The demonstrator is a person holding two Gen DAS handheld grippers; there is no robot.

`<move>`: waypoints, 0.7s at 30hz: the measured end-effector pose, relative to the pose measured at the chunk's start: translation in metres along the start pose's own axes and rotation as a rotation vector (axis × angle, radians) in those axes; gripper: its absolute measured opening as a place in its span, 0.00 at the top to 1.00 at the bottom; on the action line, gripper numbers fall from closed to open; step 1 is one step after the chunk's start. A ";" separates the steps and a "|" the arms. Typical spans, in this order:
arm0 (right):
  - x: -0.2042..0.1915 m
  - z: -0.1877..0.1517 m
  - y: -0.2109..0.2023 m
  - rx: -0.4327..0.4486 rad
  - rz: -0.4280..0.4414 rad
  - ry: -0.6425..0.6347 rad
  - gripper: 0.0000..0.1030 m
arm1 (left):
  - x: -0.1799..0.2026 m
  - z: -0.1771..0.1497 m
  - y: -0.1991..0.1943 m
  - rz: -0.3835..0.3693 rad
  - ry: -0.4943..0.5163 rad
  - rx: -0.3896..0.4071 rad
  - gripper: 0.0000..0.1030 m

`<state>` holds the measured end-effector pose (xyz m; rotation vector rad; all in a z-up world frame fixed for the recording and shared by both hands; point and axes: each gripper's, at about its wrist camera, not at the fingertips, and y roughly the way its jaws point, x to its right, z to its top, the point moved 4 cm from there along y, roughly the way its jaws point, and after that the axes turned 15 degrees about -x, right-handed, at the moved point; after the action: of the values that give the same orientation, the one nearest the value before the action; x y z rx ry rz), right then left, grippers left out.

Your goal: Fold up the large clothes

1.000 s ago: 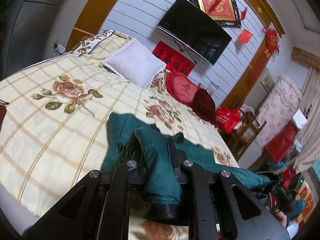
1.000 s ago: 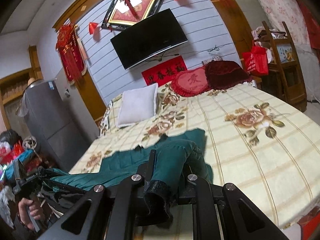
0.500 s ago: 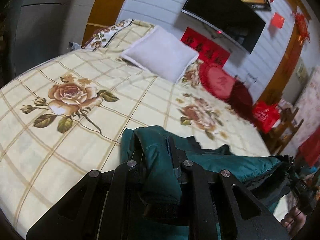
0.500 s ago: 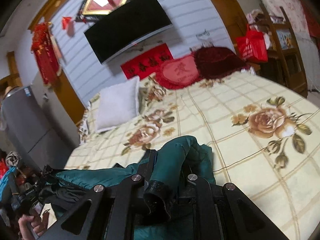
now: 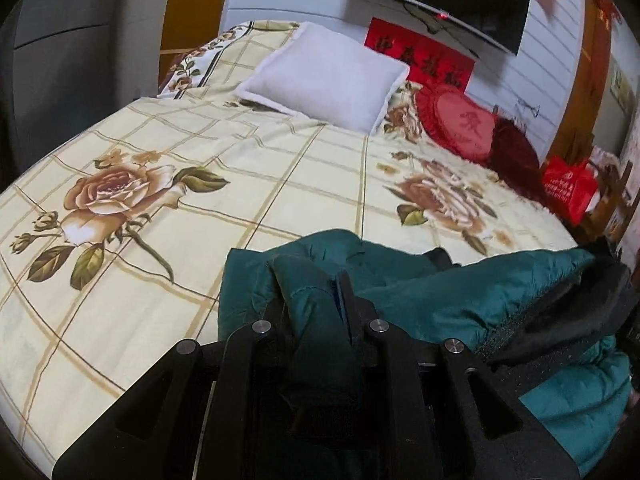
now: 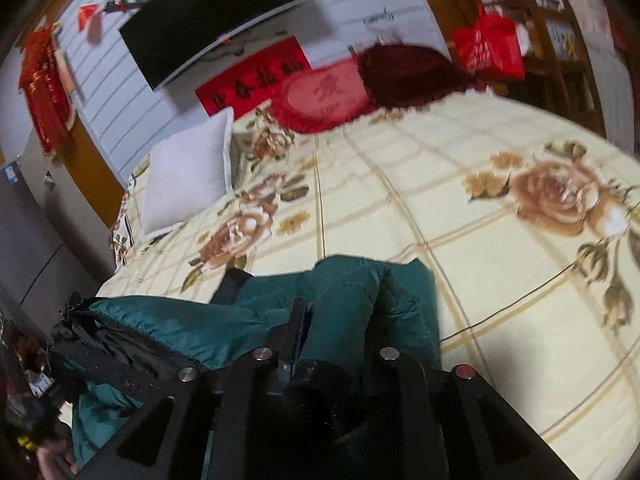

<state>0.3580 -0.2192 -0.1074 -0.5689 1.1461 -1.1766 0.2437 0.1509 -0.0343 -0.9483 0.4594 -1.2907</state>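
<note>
Pinching a dark-cuffed sleeve each, the left gripper and right gripper are closed narrowly on the green jacket, which lies bunched at the bed's near edge and spills over it. Both views sit lower and closer to the quilt than a second ago.

Both grippers, left gripper and right gripper, are matte black, angular linkages with triangular cut-outs; four round silver screws sit behind the jaws.

Bed: jacket, white pillow, red cushions.
</note>
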 end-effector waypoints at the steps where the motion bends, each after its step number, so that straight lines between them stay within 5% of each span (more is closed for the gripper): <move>1: 0.002 0.001 0.003 -0.010 0.006 0.006 0.79 | -0.001 0.000 0.000 -0.002 -0.006 -0.003 0.85; 8: -0.001 0.000 -0.002 -0.015 0.015 0.038 0.73 | -0.009 0.006 0.003 -0.075 -0.064 -0.069 0.83; 12: 0.004 0.001 -0.021 0.012 0.101 0.100 0.67 | -0.013 0.012 -0.012 -0.133 -0.096 -0.063 0.75; 15: 0.008 0.002 -0.034 0.040 0.179 0.148 0.57 | -0.010 0.018 -0.030 -0.179 -0.077 -0.019 0.54; 17: 0.009 0.004 -0.042 0.067 0.210 0.168 0.29 | -0.006 0.020 -0.037 -0.211 -0.054 -0.001 0.26; 19: 0.011 0.006 -0.053 0.107 0.228 0.185 0.23 | -0.005 0.022 -0.048 -0.148 -0.042 0.057 0.00; 21: 0.011 0.008 -0.062 0.137 0.242 0.183 0.23 | -0.005 0.024 -0.055 -0.107 -0.026 0.105 0.00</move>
<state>0.3392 -0.2518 -0.0562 -0.2141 1.2404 -1.1028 0.2279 0.1644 0.0218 -0.9099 0.3208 -1.3843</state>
